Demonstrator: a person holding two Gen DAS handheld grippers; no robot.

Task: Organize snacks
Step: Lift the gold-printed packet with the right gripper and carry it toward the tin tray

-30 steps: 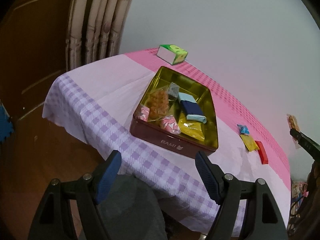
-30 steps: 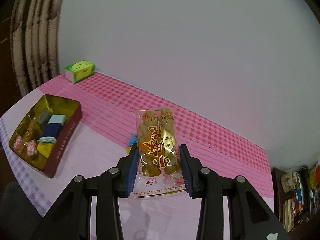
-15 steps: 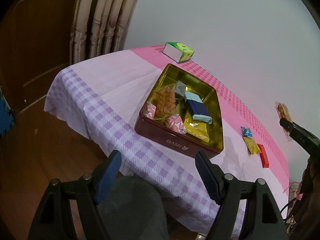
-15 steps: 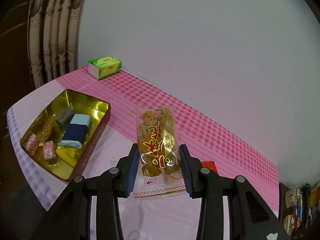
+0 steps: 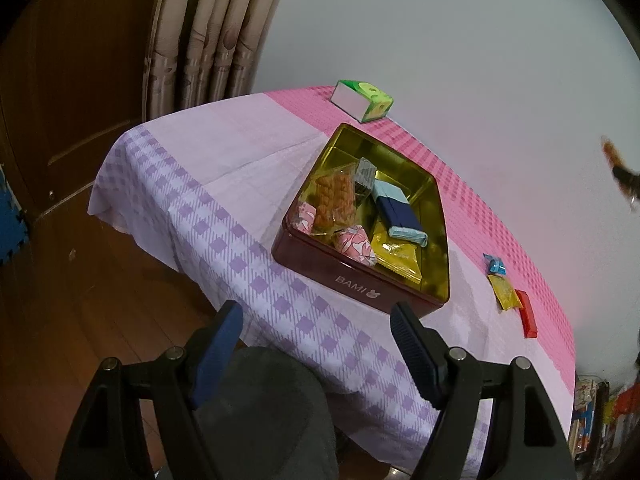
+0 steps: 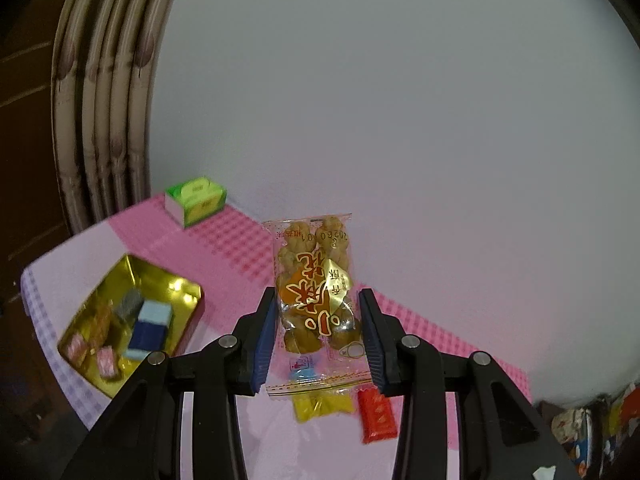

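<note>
My right gripper (image 6: 318, 332) is shut on a clear packet of twisted fried dough (image 6: 314, 292), held upright well above the table. Below it lie a yellow packet (image 6: 322, 408), a red packet (image 6: 376, 416) and a small blue one (image 6: 302, 374), partly hidden. The gold tin (image 6: 188, 294) with several snacks inside sits down to the left. My left gripper (image 5: 316, 344) stands open off the near table edge, nothing between its fingers. In front of it the tin (image 5: 360, 288) holds biscuits, pink sweets, a blue bar and a yellow packet. The right gripper's tip (image 5: 624, 180) shows blurred at far right.
A green tissue box (image 5: 362, 100) stands at the far side of the pink and lilac tablecloth (image 5: 224, 184). Curtains (image 5: 204, 32) and a wooden door are on the left. A dark rounded shape (image 5: 264, 408) sits below the left gripper. Clutter fills the floor at right.
My right gripper has risen with the dough packet, so the table and tin look lower and smaller. In the left view its tip has moved up. The left gripper has stayed put.
</note>
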